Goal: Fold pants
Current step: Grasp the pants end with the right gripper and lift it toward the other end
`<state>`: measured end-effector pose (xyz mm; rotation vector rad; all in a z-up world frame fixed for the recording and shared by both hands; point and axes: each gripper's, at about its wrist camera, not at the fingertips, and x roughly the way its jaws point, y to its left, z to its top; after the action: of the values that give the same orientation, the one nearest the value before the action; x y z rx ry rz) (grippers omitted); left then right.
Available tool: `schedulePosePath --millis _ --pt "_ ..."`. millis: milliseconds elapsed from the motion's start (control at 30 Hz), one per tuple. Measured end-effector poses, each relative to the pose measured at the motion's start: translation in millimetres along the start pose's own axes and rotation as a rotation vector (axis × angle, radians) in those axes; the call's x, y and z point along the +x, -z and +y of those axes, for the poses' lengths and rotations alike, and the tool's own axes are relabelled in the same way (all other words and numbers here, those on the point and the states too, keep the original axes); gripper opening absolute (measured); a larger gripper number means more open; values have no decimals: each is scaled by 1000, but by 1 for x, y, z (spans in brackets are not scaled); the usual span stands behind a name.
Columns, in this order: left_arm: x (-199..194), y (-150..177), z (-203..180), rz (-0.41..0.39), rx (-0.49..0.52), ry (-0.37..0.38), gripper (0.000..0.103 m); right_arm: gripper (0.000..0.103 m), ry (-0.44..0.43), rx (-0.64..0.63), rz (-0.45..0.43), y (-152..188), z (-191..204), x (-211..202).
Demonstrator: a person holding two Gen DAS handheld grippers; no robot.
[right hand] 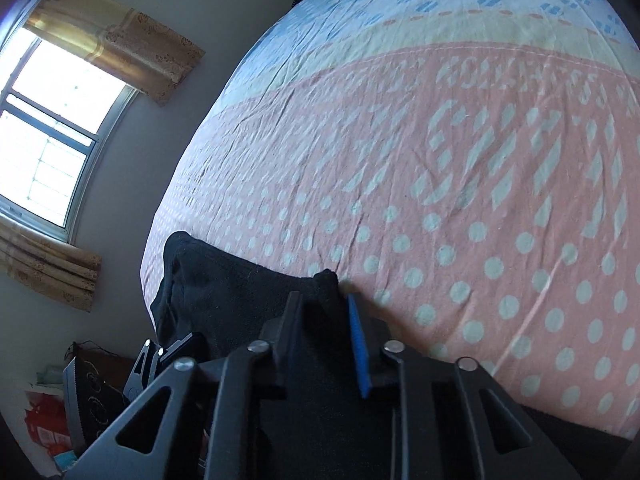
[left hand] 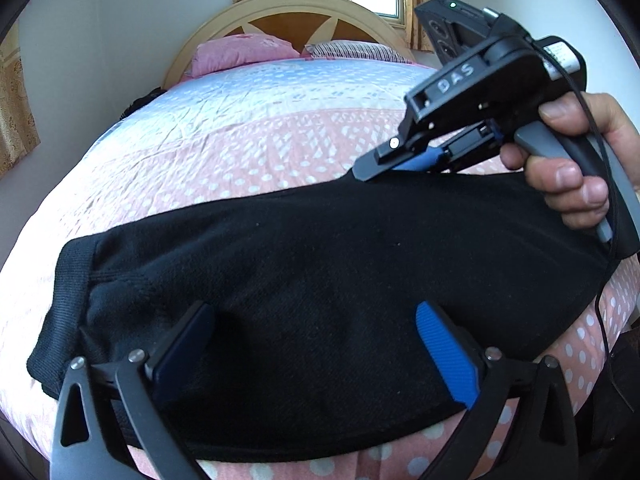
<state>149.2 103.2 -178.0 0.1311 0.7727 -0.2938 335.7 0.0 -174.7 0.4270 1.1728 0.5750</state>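
Observation:
Black pants (left hand: pixel 320 248) lie folded across the near part of the bed, with a ribbed cuff at the left end. My left gripper (left hand: pixel 314 308) hovers over their near edge, open wide, its blue pads (left hand: pixel 444 348) standing apart on either side of the cloth without pinching it. A hand (left hand: pixel 576 168) holds my right gripper (left hand: pixel 372 168) at the pants' far right edge. In the right wrist view my right gripper (right hand: pixel 324 300) is shut on a raised pinch of the pants (right hand: pixel 326 280) at that edge.
The bed has a pink and blue dotted sheet (left hand: pixel 248 120) stretching away beyond the pants. Two pillows (left hand: pixel 240 50) lean on a wooden headboard (left hand: pixel 288 12). A curtained window (right hand: pixel 52 132) is on the left wall, with cluttered boxes (right hand: pixel 52 420) below it beside the bed.

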Motion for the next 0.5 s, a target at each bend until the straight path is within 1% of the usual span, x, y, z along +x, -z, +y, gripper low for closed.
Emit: schedulePosePath --millis 33,133,200,267,367,400,433,500 --pt "0 0 0 -2 1 1 103 7 -23 18 -15 0 -3 -1" --pt "1 0 2 -6 -1 7 103 4 -72 18 -92 2 2 -19" --pt "2 0 1 -11 0 7 103 4 -74 -7 -139 2 9 -30" --pt "3 1 1 -17 0 7 103 4 -35 -14 -137 -1 11 -27" --pt "2 3 2 -22 1 9 103 4 52 -9 -101 -1 4 -5" --pt "2 3 2 -24 2 9 103 4 59 -1 -89 1 -1 3" --pt "2 4 2 -25 2 9 103 4 46 7 -92 3 -4 5" --pt "-1 7 0 -25 3 8 103 4 36 2 -98 4 -4 4"
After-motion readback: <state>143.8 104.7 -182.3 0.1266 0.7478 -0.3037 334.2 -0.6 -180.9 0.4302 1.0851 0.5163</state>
